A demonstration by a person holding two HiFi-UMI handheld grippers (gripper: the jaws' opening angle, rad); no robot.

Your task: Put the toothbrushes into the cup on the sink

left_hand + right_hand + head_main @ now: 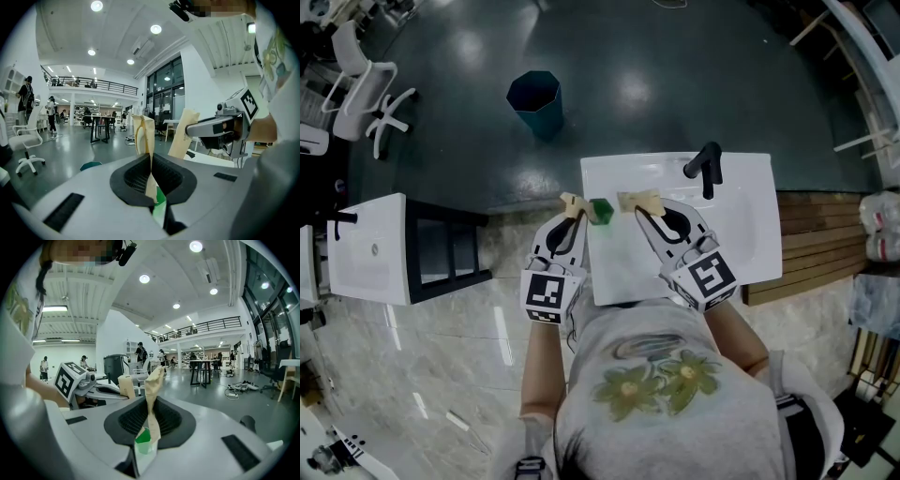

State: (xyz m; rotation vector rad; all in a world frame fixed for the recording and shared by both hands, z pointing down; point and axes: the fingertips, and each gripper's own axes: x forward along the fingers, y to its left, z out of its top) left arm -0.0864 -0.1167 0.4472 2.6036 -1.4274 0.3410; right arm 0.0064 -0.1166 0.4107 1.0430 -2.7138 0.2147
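Left gripper view: left gripper [144,133] jaws pressed together, nothing pinched. Right gripper [153,385] jaws closed too, empty as far as I see. One green cup [600,211] on sink [741,253] between both tips. Toothbrushes: zero visible. I judge task not begun; all brushes left.

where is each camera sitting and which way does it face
Head view: on the person's head, facing steeply down at the sink, faucet and green cup; shows shirt, forearms, left gripper, right gripper.
Left gripper view: on the left gripper, facing along its jaws into an open hall; shirt at right.
Right gripper view: on the right gripper, facing the hall too; shirt at left.
Shared: each gripper view shows the other gripper.
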